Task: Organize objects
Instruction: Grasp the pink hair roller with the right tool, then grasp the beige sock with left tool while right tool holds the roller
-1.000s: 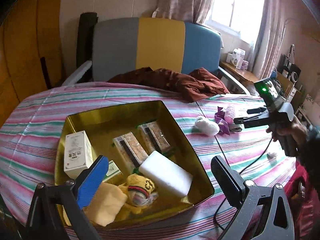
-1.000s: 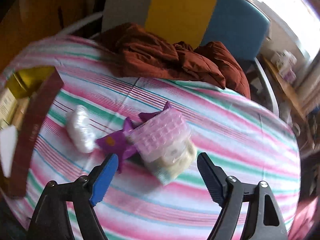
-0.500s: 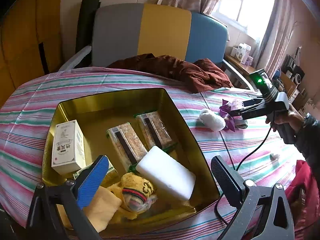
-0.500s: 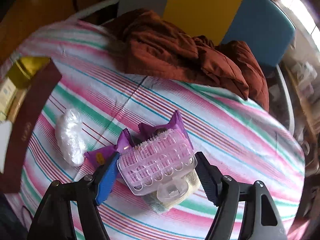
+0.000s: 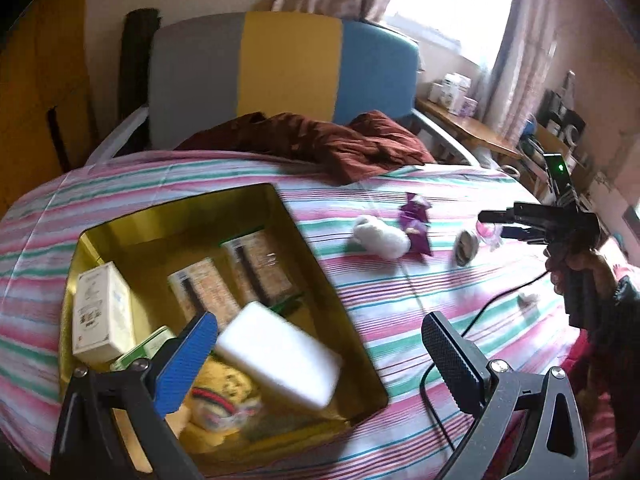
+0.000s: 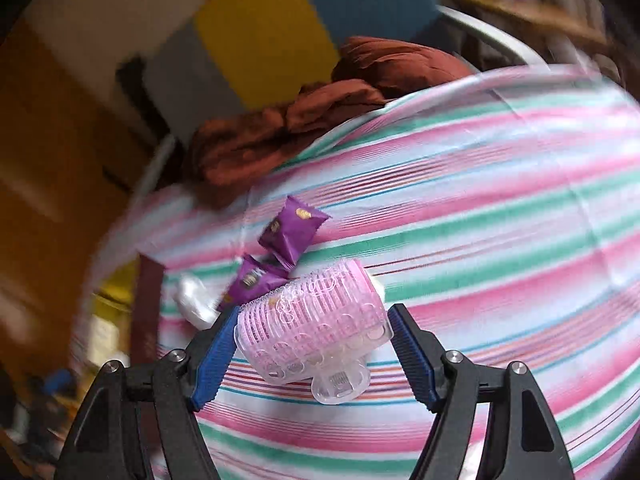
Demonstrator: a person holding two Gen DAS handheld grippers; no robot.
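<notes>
- Left wrist view: the left gripper (image 5: 320, 344) hangs with its jaws apart and nothing between them, over the near end of the gold tin (image 5: 320, 256) on the striped cloth (image 5: 400, 312).
- In the tin lie a white box (image 5: 102, 312) with print too small to read, two brown packets (image 5: 232, 284), a white block (image 5: 280, 356) and a yellow plush (image 5: 224, 396).
- On the cloth to the right lie a white bundle (image 5: 382, 236), purple sachets (image 5: 416, 224) and a small round grey thing (image 5: 466, 247).
- Farther right a hand (image 5: 580, 272) holds the right gripper (image 5: 496, 226), with a bit of pink at its tips.
- Right wrist view: the right gripper (image 6: 312, 340) clamps a pink hair roller (image 6: 316, 320), a ribbed, see-through pink cylinder with a clear clip below.
- Its long axis runs crosswise from pad to pad, tilted up to the right, above the cloth.
- The sachets (image 6: 288, 236) carry gold marks, unreadable.
</notes>
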